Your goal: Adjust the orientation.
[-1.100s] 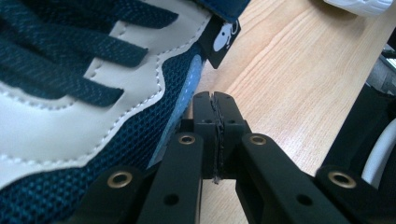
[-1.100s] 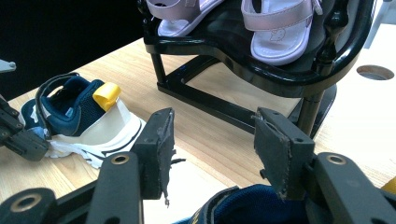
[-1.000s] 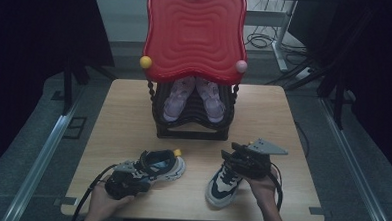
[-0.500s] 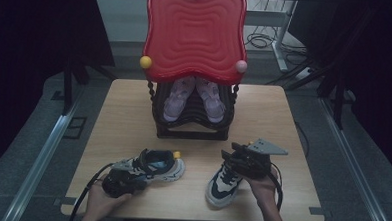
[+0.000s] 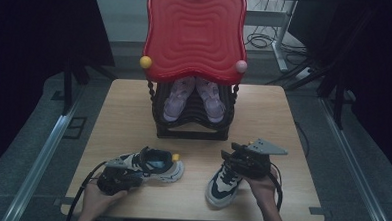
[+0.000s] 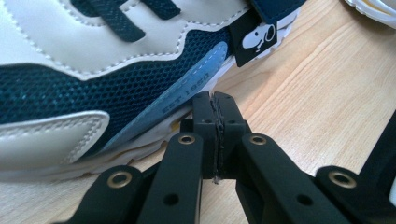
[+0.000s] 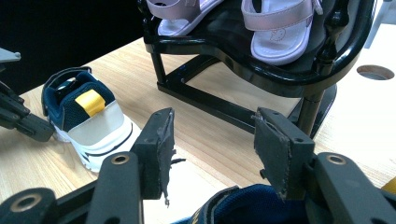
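Note:
Two navy and white sneakers lie on the wooden table point(image 5: 128, 117). The left sneaker point(image 5: 154, 164) lies near the front left, its yellow heel tab point(image 7: 90, 101) turned toward the rack. My left gripper point(image 5: 131, 177) is shut with nothing in it, and its tips point(image 6: 215, 109) rest by the mesh side and sole of that sneaker point(image 6: 93, 88). The right sneaker point(image 5: 224, 184) points to the front edge. My right gripper point(image 5: 232, 161) hovers over its heel. The jaws stand open point(image 7: 212, 154), with the navy collar point(image 7: 243, 205) just below and between them.
A black shoe rack point(image 5: 191, 125) stands at the middle back of the table under a red wavy top point(image 5: 195, 30). It holds a pair of pink sandals point(image 5: 177, 97) point(image 7: 280, 32). A round hole point(image 7: 373, 72) in the tabletop is beside the rack.

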### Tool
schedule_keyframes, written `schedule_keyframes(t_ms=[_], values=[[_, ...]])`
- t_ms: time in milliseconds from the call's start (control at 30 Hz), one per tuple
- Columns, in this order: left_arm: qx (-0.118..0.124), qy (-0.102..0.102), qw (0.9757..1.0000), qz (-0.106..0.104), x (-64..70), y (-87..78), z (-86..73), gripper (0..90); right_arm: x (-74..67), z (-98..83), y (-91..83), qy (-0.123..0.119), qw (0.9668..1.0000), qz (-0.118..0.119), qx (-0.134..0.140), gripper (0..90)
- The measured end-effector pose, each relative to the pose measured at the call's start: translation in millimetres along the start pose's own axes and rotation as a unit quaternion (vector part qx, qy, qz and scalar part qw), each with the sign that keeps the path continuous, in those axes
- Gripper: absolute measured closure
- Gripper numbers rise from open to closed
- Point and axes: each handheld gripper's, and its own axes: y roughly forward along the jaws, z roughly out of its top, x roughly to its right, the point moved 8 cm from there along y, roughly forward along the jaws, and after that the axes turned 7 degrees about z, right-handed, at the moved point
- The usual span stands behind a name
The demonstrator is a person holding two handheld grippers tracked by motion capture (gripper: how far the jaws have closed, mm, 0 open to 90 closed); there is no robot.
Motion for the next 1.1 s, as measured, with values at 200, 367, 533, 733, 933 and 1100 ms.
schedule_keyframes(t_ms=[200,367,533,733,933,1100], values=[[0.005,-0.007,0.9999,0.006,-6.9,-3.2,-0.3,89.2,0.3,0.2,-0.4,0.000,1.0000,0.000,0.001,48.5],[0.008,-0.013,0.9998,0.013,-12.9,-5.1,-0.6,89.4,0.4,-0.2,0.6,-0.001,1.0000,-0.001,0.000,48.5],[0.013,-0.020,0.9995,0.020,-19.7,-7.6,-0.4,89.5,-0.4,0.3,0.1,0.002,1.0000,0.003,0.002,48.5],[0.018,-0.028,0.9991,0.027,-25.9,-8.8,1.2,89.4,-0.6,0.6,-0.1,0.004,1.0000,0.005,0.003,48.6],[0.019,-0.031,0.9987,0.035,-32.4,-8.5,3.6,89.4,-0.5,0.7,0.2,0.005,1.0000,0.006,0.005,48.6],[0.020,-0.038,0.9983,0.038,-39.0,-8.0,6.1,89.4,-0.6,0.5,0.9,0.003,1.0000,0.006,0.004,48.6]])
